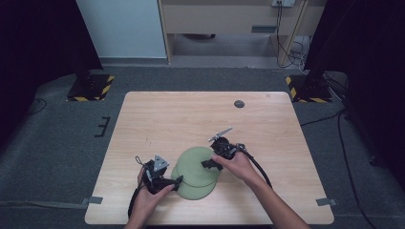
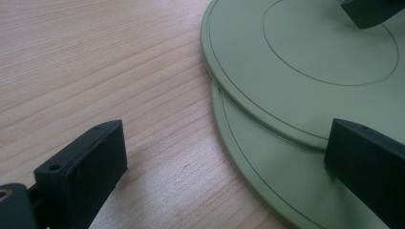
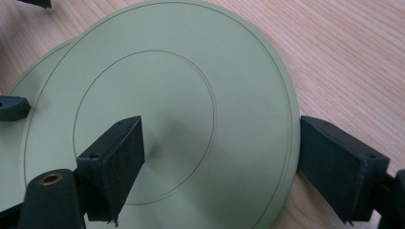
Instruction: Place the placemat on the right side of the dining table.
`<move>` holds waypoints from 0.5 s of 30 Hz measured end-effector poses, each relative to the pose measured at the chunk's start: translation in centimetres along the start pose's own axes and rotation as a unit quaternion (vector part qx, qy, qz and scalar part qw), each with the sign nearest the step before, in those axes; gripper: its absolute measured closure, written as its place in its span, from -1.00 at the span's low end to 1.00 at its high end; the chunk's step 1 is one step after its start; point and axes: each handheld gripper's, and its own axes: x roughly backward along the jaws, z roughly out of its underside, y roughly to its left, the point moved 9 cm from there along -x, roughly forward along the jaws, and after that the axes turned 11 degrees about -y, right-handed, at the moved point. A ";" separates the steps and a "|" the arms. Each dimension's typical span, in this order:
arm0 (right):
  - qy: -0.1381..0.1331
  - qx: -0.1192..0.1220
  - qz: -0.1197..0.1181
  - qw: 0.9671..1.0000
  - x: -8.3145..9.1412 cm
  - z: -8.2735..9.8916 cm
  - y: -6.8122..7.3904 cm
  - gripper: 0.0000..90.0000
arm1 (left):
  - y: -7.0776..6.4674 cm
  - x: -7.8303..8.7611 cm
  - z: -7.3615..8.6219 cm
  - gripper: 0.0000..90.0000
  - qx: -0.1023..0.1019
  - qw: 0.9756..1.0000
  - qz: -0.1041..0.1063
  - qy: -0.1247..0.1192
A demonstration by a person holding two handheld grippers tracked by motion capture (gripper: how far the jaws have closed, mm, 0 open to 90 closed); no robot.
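Note:
Two flat green plates lie overlapped near the table's front middle. The upper plate rests partly on the lower plate. My left gripper is open at the plates' left edge, with one jaw over bare wood and the other over the rims. My right gripper is open and straddles the upper plate's right rim. One of its jaws hangs over the plate's inner ring and the other sits just outside the rim. Neither pad presses on it.
The wooden table stretches bare behind and to both sides of the plates. A small dark round mark sits near its far edge. Two black stands with striped bases are on the floor beyond the far corners.

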 end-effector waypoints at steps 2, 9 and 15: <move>-0.002 -0.001 0.001 1.000 0.2 -0.1 0.0 -0.58 | 0.0 0.0 0.0 -1.00 0.000 1.000 0.000 0.000; -0.014 0.017 0.014 1.000 1.5 -0.6 0.6 -0.57 | 0.0 0.0 0.0 -1.00 -0.001 1.000 -0.001 0.000; -0.043 0.002 0.004 0.999 2.6 -1.6 1.0 -0.44 | 0.0 0.0 0.0 -1.00 0.000 1.000 -0.001 0.000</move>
